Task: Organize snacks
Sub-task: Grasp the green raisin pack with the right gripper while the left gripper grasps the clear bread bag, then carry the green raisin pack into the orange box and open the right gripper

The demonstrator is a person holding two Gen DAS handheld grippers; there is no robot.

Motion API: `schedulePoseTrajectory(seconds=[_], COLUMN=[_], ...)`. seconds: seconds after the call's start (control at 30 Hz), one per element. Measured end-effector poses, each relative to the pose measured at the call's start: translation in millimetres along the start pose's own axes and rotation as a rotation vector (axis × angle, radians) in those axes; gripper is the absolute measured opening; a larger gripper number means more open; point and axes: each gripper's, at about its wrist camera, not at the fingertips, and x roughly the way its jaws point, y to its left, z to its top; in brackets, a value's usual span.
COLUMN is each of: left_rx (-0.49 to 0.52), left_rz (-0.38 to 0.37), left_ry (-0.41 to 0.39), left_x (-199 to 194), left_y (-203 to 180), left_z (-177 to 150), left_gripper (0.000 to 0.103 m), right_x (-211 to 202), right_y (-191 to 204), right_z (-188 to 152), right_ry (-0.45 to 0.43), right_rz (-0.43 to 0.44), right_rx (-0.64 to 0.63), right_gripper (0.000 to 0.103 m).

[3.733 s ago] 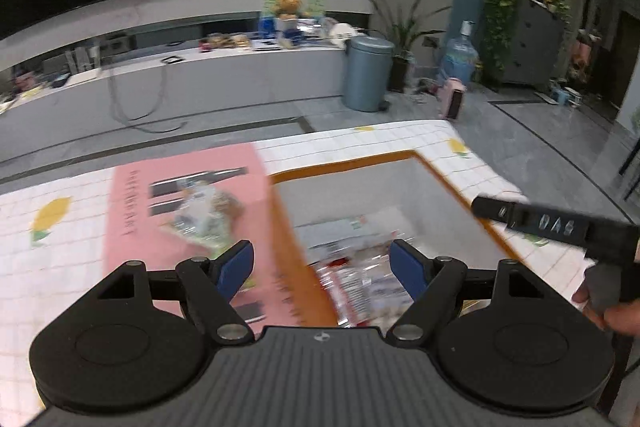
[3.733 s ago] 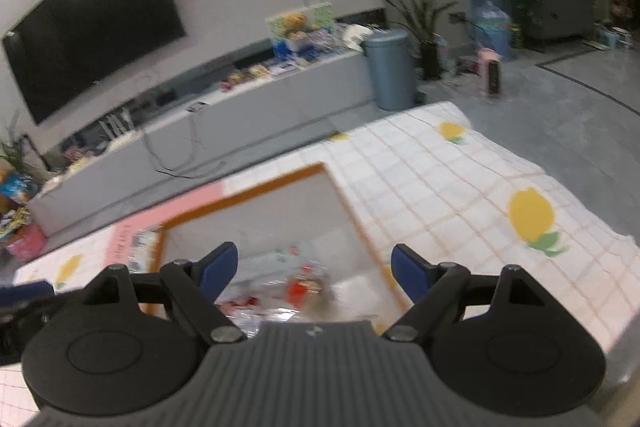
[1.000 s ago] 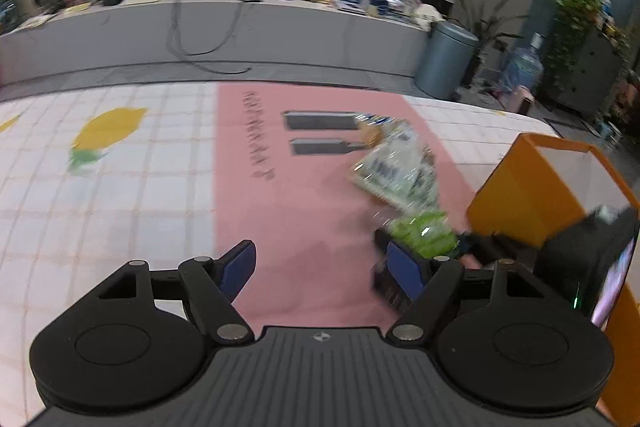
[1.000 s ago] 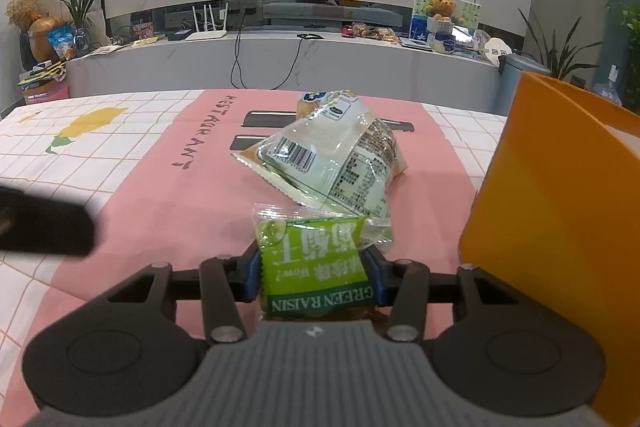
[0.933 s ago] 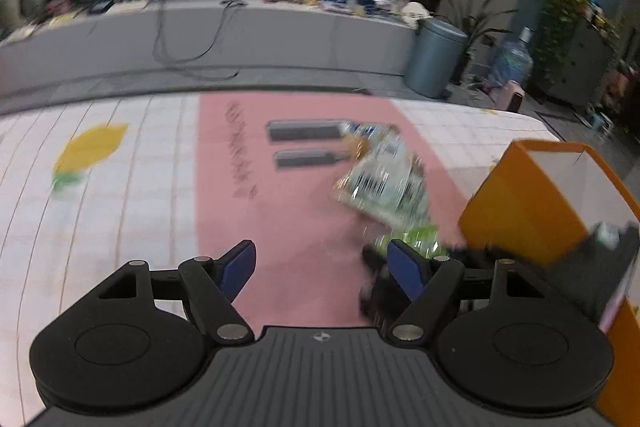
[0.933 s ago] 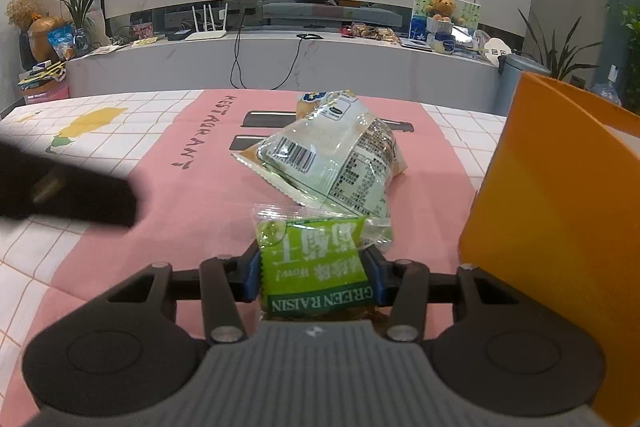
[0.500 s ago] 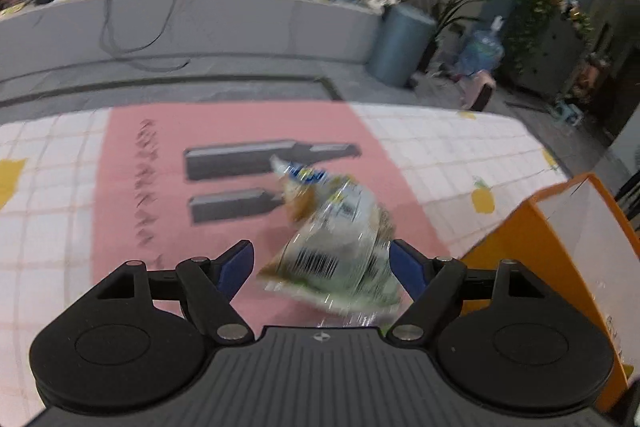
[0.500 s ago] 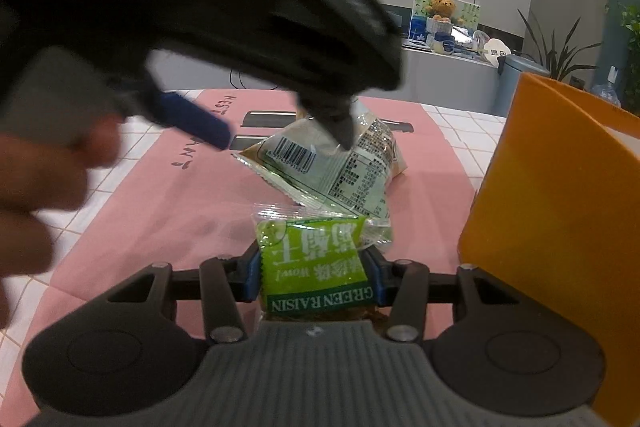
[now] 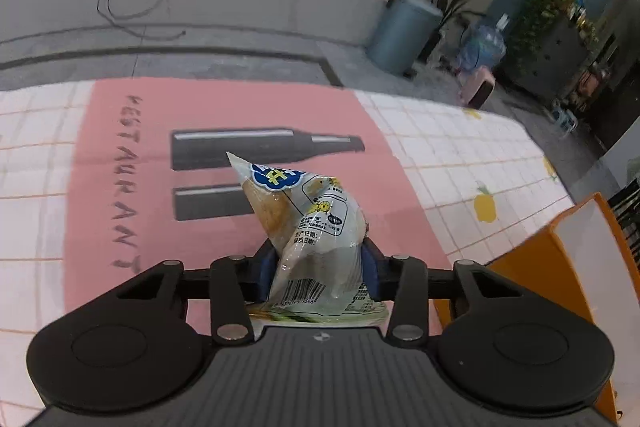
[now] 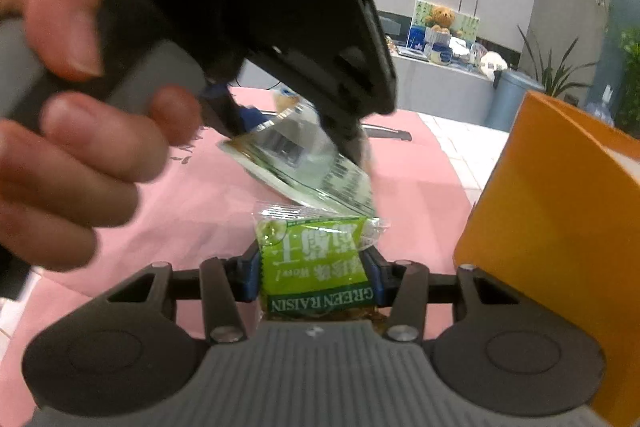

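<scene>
Closing my left gripper (image 9: 319, 269) on the clear crinkly bun packet (image 9: 310, 227) for boxing; my right gripper (image 10: 311, 277) pinches the green raisin sachet (image 10: 316, 267).

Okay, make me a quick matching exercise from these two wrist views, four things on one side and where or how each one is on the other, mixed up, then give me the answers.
Things:
1. green raisin packet
2. clear bread bag
3. orange box
4. printed black bottles

Place or state:
A. standing at the right edge of the table
B. between the left gripper's closing pads, lifted at its far end
C. flat on the pink mat, part of its design
D. clamped in the right gripper

Pairs: 1-D, 2-B, 3-A, 4-C
</scene>
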Motion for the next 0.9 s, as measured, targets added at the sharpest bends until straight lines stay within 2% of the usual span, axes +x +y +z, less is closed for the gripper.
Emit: schedulePoseTrajectory(seconds=[0.1,0.2,0.33,0.47,0.63,0.73,0.9], left_rx=[-0.002,-0.049,-0.039,-0.1,-0.072,-0.052,-0.092], left_rz=[0.052,0.063,0.101,0.103,0.124,0.122,0.115], left_ry=[-0.013,-0.026,-0.031,-0.041,-0.063,-0.109,-0.204], left_x=[-16.8,-34.2,-60.2,-82.0,-117.3,-143.8,-186.9], left_y=[7.0,19.1,24.2,26.3,10.4,-0.5,-12.9], left_z=[-1.4,-4.5,-13.0,-19.8,-24.4,-31.3,-57.1], left_gripper=[0.048,0.047,0.047,0.047,0.048,0.048,0.048], right_x=[-2.2,-3.8,-8.6,-14.3,-45.0,-63.4,-105.1], right_y=[3.0,2.3,-2.4,-11.9,-19.6,-31.6,-41.6], right_z=[-0.8,-1.8,-4.8,-0.2,-6.9,-5.1,3.9], right_ry=[-0.005,-0.004,-0.004,0.033,-0.012,-0.028,-0.111], right_rz=[0.001,0.008,0.03,0.061,0.065,0.086,0.08], right_rx=[-0.022,-0.019,-0.031,-0.02,0.012,0.072,0.074], right_gripper=[0.047,0.047,0.046,0.043,0.043,0.043,0.043])
